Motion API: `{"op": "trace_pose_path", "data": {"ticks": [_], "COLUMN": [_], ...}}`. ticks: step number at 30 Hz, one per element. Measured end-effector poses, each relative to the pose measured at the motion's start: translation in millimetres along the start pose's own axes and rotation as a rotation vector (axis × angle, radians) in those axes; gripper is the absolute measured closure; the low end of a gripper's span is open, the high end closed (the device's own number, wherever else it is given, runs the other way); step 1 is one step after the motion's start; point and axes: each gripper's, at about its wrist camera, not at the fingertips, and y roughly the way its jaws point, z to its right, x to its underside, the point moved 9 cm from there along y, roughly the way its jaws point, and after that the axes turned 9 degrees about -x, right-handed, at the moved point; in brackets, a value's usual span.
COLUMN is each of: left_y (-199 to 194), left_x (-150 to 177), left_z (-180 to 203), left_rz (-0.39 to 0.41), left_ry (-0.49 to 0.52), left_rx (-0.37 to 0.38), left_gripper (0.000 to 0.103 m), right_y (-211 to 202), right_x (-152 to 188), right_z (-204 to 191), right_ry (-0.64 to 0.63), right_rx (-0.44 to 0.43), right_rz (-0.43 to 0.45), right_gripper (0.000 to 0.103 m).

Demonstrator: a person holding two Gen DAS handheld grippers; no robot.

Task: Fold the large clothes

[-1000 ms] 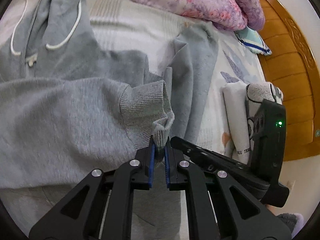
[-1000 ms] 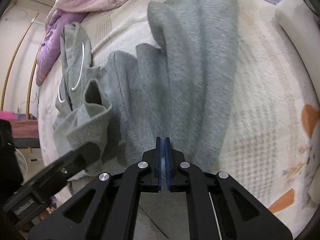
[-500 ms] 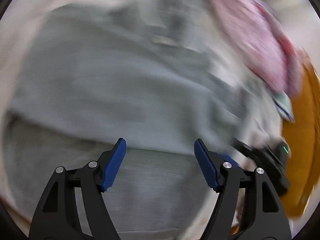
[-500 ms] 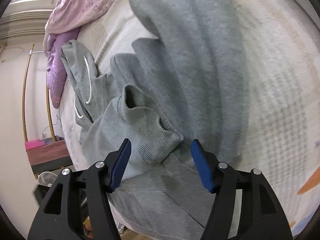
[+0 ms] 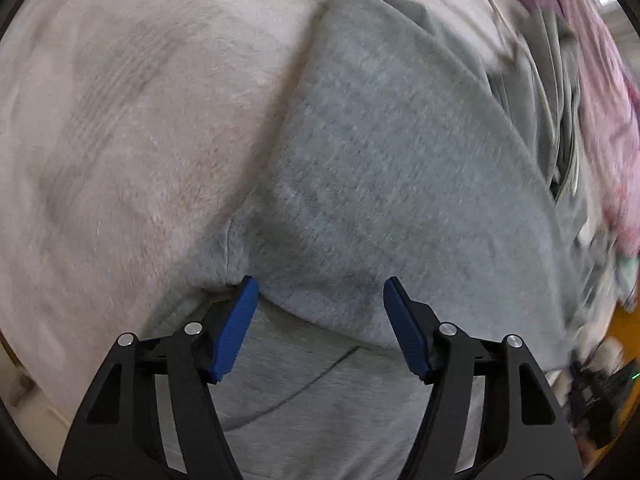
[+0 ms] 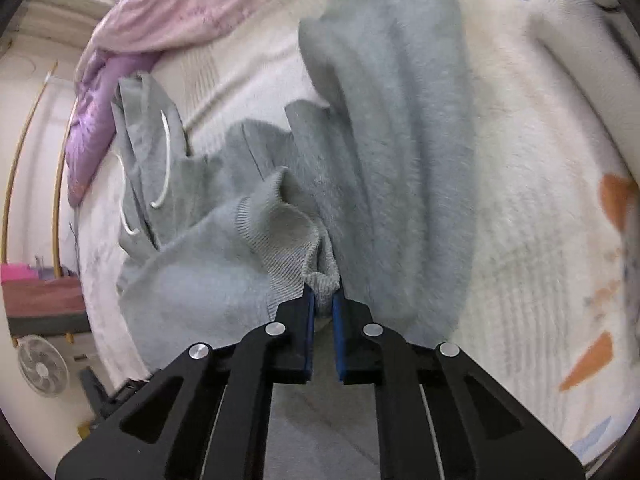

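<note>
A grey hoodie [image 6: 384,128] lies spread on the bed. Its hood with white drawstrings [image 6: 164,168] lies at the left in the right wrist view. My right gripper [image 6: 323,300] is shut on the ribbed sleeve cuff [image 6: 288,240], which is folded across the body. In the left wrist view a folded grey part of the hoodie [image 5: 384,184] fills the middle. My left gripper [image 5: 320,296] is open and empty just above the fabric, at the fold's near edge.
A pink and purple quilt [image 6: 168,20] is bunched at the head of the bed, also in the left wrist view [image 5: 600,92]. The cream patterned bedsheet [image 6: 540,200] surrounds the hoodie. A fan [image 6: 40,366] stands on the floor at left.
My left gripper let go of the cuff, opened and swung left over the hoodie's folded side. My right gripper opened, moved onto the cuff and shut on it.
</note>
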Motion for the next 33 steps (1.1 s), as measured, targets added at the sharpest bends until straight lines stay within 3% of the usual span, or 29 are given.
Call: {"op": "trace_pose_path", "data": {"ticks": [6, 9, 17, 25, 27, 28, 29, 30, 31, 32, 33], "left_y": [6.5, 8.8, -9.1, -46.1, -50.9, -52.5, -52.9, -53.6, -52.0, -51.2, -48.0], "left_x": [-2.2, -3.1, 0.0, 13.9, 16.1, 17.9, 19.6, 20.6, 23.5, 31.2, 40.1], "left_z": [6.6, 11.5, 13.2, 27.5, 39.5, 48.0, 59.8, 71.4, 82.2, 90.1, 104.2], "left_rz": [-0.023, -0.03, -0.047, -0.033, -0.015, -0.01, -0.005, 0.001, 0.003, 0.002, 0.0], "left_ry": [0.09, 0.123, 0.175, 0.199, 0.223, 0.234, 0.247, 0.257, 0.265, 0.273, 0.283], "left_rx": [-0.019, -0.031, 0.002, 0.05, 0.042, 0.044, 0.047, 0.047, 0.055, 0.066, 0.078], "left_gripper": [0.036, 0.036, 0.034, 0.033, 0.032, 0.032, 0.032, 0.032, 0.032, 0.032, 0.032], "right_y": [20.6, 27.7, 8.0, 0.5, 8.1, 12.2, 18.5, 23.7, 30.4, 36.7, 41.4], "right_x": [19.4, 19.7, 15.2, -10.8, -23.1, -28.8, -32.6, -34.2, -35.5, -37.0, -38.5], "right_z": [39.9, 46.0, 30.0, 5.1, 2.9, 2.5, 3.3, 5.7, 8.5, 15.5, 20.8], "right_ry": [0.023, 0.038, 0.039, -0.044, -0.064, -0.083, -0.098, -0.105, -0.12, -0.154, -0.177], "right_rx": [0.112, 0.127, 0.132, 0.122, 0.143, 0.142, 0.137, 0.127, 0.135, 0.187, 0.21], "right_rz": [-0.044, -0.04, 0.003, 0.026, 0.029, 0.034, 0.018, -0.004, -0.034, -0.066, -0.089], "right_gripper": [0.096, 0.095, 0.082, 0.082, 0.057, 0.057, 0.058, 0.066, 0.076, 0.094, 0.099]}}
